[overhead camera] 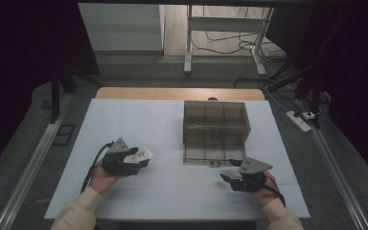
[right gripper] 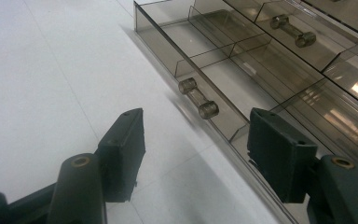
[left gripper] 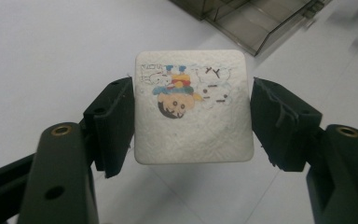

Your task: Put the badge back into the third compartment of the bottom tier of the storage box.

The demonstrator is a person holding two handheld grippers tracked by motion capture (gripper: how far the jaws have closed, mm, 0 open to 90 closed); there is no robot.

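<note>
The desk (overhead camera: 139,120) is a broad white sheet, and on its far right stands a smoky clear cabinet (overhead camera: 215,127) of small drawers, its bottom drawer (overhead camera: 211,154) pulled out toward the person. The left claw (overhead camera: 141,155) is clamped on a small white tissue pack (overhead camera: 143,153) and holds it just above the desk, left of the cabinet and well apart from it. The right claw (overhead camera: 226,177) waits beside the drawer, jaws apart with nothing between them.

My guess is that the pack is bound for that drawer. It should go in flat, brought over an empty compartment and lowered before letting go, since the dividers leave little room.

The left gripper view shows the cartoon print on the pack (left gripper: 193,107) and the jaws pressing its two side edges. The right gripper view shows the drawer's handle (right gripper: 198,98) and its dividers.
</note>
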